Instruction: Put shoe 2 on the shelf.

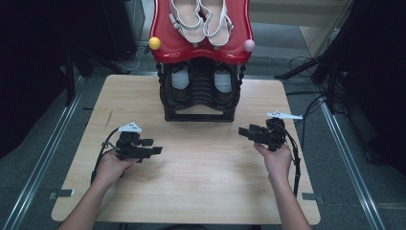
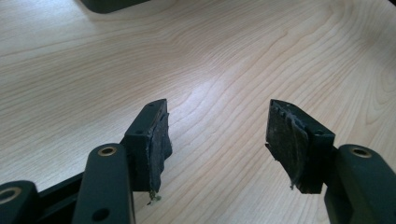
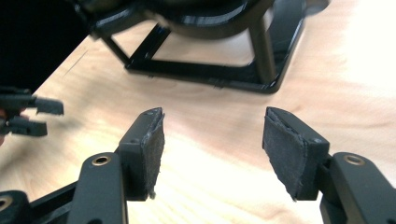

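Note:
A two-tier shoe rack (image 1: 200, 76) stands at the far middle of the wooden table (image 1: 191, 177). Its red top shelf (image 1: 168, 48) carries a pair of white sandals (image 1: 201, 19); dark shoes (image 1: 181, 81) sit on the black lower tier. My left gripper (image 1: 154, 146) hovers low over the table's left part, open and empty, jaws pointing right; its own view shows the left gripper (image 2: 217, 135) above bare wood. My right gripper (image 1: 243, 131) is open and empty at the right, jaws pointing left. In its own view the right gripper (image 3: 212, 144) faces the rack's black base (image 3: 210, 74).
A yellow ball (image 1: 154, 43) and a pink ball (image 1: 249, 45) cap the red shelf's front corners. Cables (image 1: 306, 103) lie on the floor to the right of the table. Metal rails (image 1: 43, 158) run along both sides. The left gripper's jaws (image 3: 32, 116) appear at the right gripper view's left edge.

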Demonstrator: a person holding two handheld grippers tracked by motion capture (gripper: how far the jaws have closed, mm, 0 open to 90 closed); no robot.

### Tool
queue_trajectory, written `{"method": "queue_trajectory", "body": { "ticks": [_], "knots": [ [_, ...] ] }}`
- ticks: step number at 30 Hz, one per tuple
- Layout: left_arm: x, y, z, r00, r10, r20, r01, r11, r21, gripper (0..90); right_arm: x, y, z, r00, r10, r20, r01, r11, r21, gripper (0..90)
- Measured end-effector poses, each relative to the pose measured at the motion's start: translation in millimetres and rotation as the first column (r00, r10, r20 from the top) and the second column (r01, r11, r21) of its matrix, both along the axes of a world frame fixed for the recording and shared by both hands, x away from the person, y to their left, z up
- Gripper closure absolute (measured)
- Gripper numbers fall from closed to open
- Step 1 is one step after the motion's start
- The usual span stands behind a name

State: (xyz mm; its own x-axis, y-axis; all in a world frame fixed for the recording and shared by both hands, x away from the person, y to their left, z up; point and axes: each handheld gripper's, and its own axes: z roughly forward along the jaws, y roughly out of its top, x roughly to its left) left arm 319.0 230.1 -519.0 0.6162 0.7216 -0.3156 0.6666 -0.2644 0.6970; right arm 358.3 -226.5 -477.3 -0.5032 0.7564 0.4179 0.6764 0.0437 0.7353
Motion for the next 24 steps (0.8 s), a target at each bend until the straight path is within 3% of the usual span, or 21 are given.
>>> {"method": "queue_trajectory", "body": {
  "ticks": [4,8,12,18,24],
  "knots": [
    [-0.9,-2.9,0.4,0.9999,-0.011,-0.001,0.011,0.9999,0.004,38.1,-5.5,1.6,-16.4,0.9995,0.008,-0.032,-0.007,1.0,0.022,39.3],
    [-0.8,-4.9,0.2,0.9997,-0.019,-0.013,0.02,0.9998,0.007,36.9,-13.2,2.7,-27.1,0.9997,0.008,-0.023,-0.008,0.999,0.036,39.4],
    [-0.7,-7.3,-1.3,0.9992,-0.024,-0.033,0.025,0.9995,0.017,35.5,-15.0,8.0,-34.4,0.9992,0.035,-0.018,-0.035,0.999,0.018,39.0],
    [-1.5,-11.8,-3.1,0.9978,-0.039,-0.053,0.041,0.9988,0.025,32.3,-12.1,14.0,-42.1,0.997,0.06,-0.05,-0.06,0.998,0.007,38.9],
    [-4.1,-16.8,-4.0,0.9968,-0.069,-0.041,0.071,0.9966,0.043,27.0,-9.5,18.7,-45.0,0.9958,0.078,-0.048,-0.078,0.997,-0.011,38.7]
  ]
}}
